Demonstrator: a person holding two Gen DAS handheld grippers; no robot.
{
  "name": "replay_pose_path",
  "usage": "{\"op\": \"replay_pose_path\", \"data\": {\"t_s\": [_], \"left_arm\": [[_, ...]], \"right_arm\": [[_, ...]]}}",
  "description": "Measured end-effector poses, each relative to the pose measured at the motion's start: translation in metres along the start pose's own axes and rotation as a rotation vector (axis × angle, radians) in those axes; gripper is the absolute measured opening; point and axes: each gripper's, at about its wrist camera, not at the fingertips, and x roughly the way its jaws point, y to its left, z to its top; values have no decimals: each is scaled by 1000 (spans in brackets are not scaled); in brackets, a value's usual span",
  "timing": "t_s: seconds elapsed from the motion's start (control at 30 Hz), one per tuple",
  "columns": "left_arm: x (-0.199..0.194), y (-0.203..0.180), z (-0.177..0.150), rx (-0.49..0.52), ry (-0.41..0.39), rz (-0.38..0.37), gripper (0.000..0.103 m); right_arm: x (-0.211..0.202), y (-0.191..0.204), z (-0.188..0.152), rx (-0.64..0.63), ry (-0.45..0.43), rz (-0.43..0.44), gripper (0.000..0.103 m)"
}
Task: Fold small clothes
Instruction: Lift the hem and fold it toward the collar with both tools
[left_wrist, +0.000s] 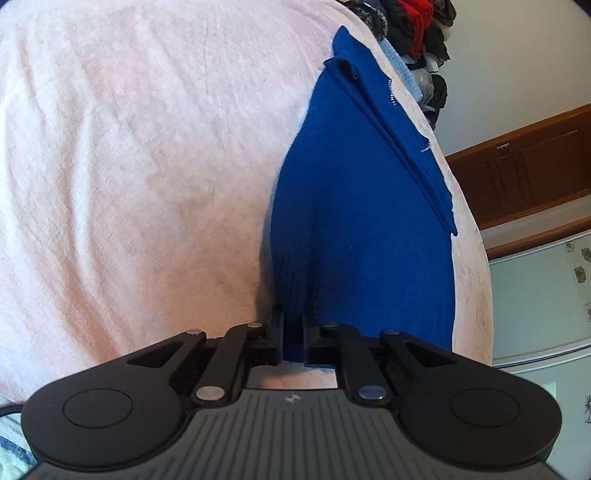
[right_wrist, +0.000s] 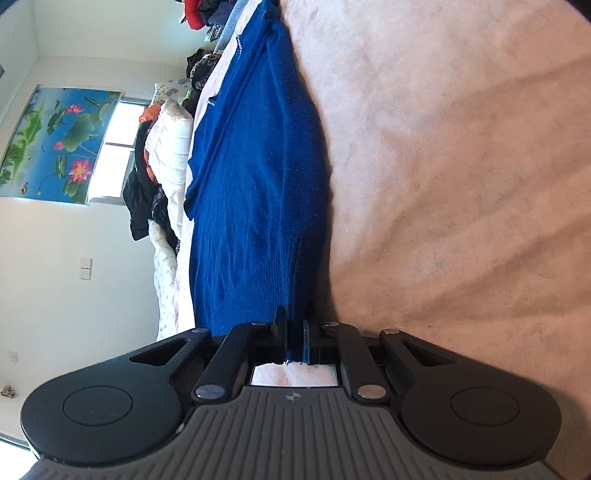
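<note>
The left hand-held gripper (left_wrist: 293, 338) and the right hand-held gripper (right_wrist: 294, 341) each pinch the near ribbed hem of the royal-blue knitted garment (left_wrist: 365, 229), which lies stretched toward the far side of the pale pink fleece-covered bed (left_wrist: 129, 147). Uneven pulling could slip the thin knit free or skew the fold.

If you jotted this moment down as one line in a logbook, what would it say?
task: fold small clothes | left gripper: shut on blue knit garment hem | right gripper: shut on same hem | surface: pink fuzzy blanket

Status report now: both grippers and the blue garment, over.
Left gripper shut on blue garment. Right gripper shut on its hem too. Garment lies on pink blanket. Nothing in the way.
</note>
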Motion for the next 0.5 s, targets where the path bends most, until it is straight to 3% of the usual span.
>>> {"op": "replay_pose_path", "data": {"t_s": [0.07, 0.17, 0.5], "left_arm": [[-10, -9, 2, 22, -19, -39, 8], [-13, -12, 7, 40, -19, -39, 8], [4, 13, 7, -47, 35, -4, 9]], "right_arm": [[-5, 7, -2, -22, -15, 16, 11], [-11, 16, 1, -40, -23, 51, 11], [-7, 2, 5, -13, -2, -10, 11]]}}
